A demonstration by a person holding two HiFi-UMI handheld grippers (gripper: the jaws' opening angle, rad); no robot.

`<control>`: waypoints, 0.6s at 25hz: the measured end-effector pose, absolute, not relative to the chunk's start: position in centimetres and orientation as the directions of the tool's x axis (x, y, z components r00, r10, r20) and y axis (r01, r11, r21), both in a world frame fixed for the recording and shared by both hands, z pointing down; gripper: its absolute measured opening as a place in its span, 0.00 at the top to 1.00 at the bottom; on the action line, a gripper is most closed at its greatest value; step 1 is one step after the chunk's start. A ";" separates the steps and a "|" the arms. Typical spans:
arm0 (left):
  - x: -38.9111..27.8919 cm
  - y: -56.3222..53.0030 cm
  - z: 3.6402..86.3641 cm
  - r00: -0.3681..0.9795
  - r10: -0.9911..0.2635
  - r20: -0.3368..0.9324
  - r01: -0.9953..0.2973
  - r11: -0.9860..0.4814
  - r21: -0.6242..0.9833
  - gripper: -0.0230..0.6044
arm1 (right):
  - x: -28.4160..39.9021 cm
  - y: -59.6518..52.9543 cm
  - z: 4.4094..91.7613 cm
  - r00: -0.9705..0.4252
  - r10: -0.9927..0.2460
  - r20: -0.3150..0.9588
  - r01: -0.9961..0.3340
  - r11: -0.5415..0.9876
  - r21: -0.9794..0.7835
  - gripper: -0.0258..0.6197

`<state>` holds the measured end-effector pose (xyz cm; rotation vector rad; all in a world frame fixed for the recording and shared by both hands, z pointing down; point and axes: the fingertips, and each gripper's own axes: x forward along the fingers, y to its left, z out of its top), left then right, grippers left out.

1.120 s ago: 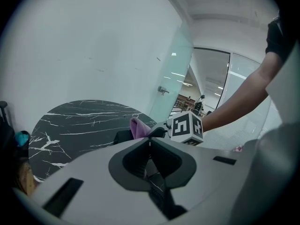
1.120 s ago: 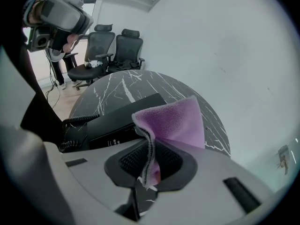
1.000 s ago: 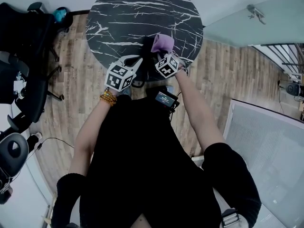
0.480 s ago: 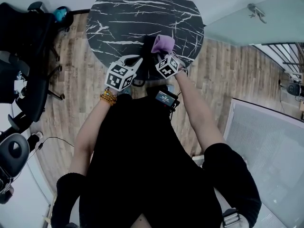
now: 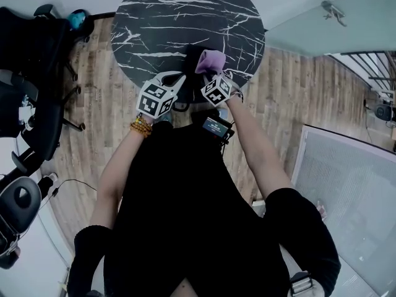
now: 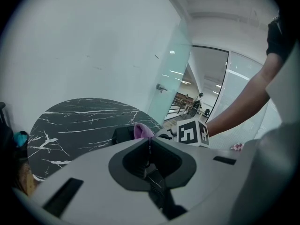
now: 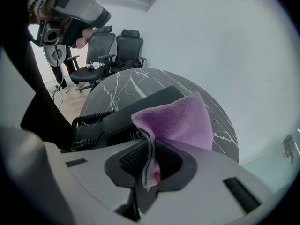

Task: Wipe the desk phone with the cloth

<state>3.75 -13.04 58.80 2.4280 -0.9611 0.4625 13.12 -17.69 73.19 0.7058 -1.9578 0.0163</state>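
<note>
Two hand-held grippers meet at the near edge of a round black bench with white marble veining (image 5: 173, 17). On the left, the left gripper (image 5: 178, 78) has its jaws pressed together with nothing between them, and hovers just beside the phone. At centre, a black desk phone with a coiled handset cord (image 7: 136, 109) sits on the bench near that edge. To its right, the right gripper (image 7: 150, 168) is clamped on a fold of soft purple fleece cloth (image 7: 180, 121), which stands up over the phone; whether it touches the casing is unclear. Wiping looks to be the step in hand. Next, the cloth likely needs pressing flat and dragging across the phone's top.
</note>
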 end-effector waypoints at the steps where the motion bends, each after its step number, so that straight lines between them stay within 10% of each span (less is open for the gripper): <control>1: 3.8 -13.0 58.8 0.697 -0.541 0.471 -0.705 -0.636 0.313 0.93 | 13.1 -17.5 73.3 -0.318 -0.465 0.826 -0.482 0.830 0.282 0.87; 15: 3.4 -12.5 59.1 0.702 -0.531 0.474 -0.700 -0.639 0.319 0.93 | 13.0 -15.5 74.2 -0.310 -0.423 0.851 -0.476 0.844 0.247 0.87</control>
